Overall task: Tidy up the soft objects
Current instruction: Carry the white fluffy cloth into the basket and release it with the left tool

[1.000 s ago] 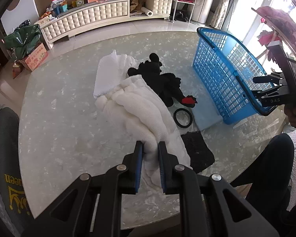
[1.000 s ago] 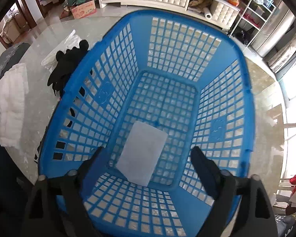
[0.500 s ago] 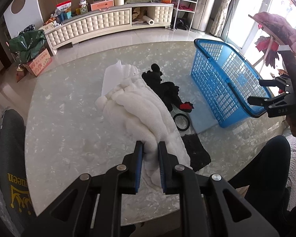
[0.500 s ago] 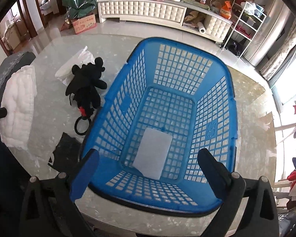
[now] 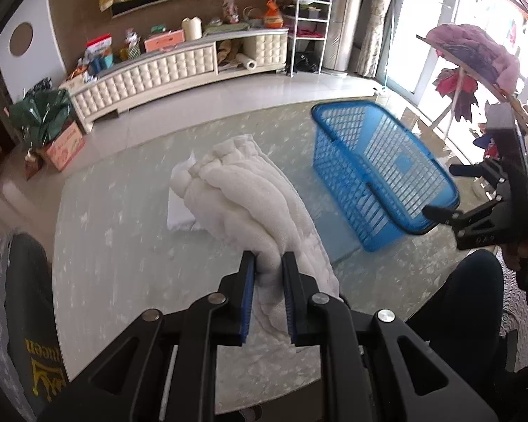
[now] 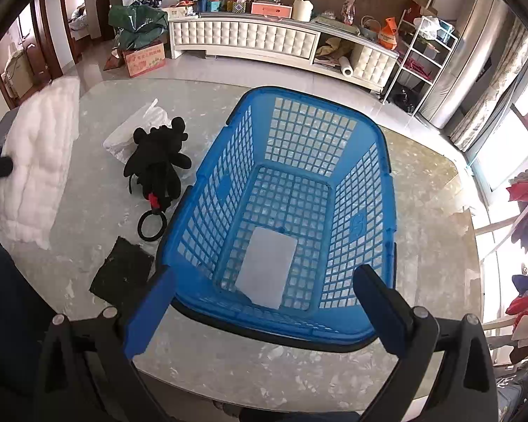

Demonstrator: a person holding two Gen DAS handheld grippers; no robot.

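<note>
White fluffy towel (image 5: 253, 204) clamped in left gripper (image 5: 268, 270), held up over desk (image 5: 123, 218). Right gripper (image 6: 264, 302) wide apart, nothing held, above near rim of blue basket (image 6: 299, 183). Step judged: towel carried to basket. Next: towel moved over basket, then dropped in.

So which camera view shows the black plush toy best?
The right wrist view: the black plush toy lies in full sight on the table, left of the blue basket. In the left wrist view the white towel hides it completely.
</note>
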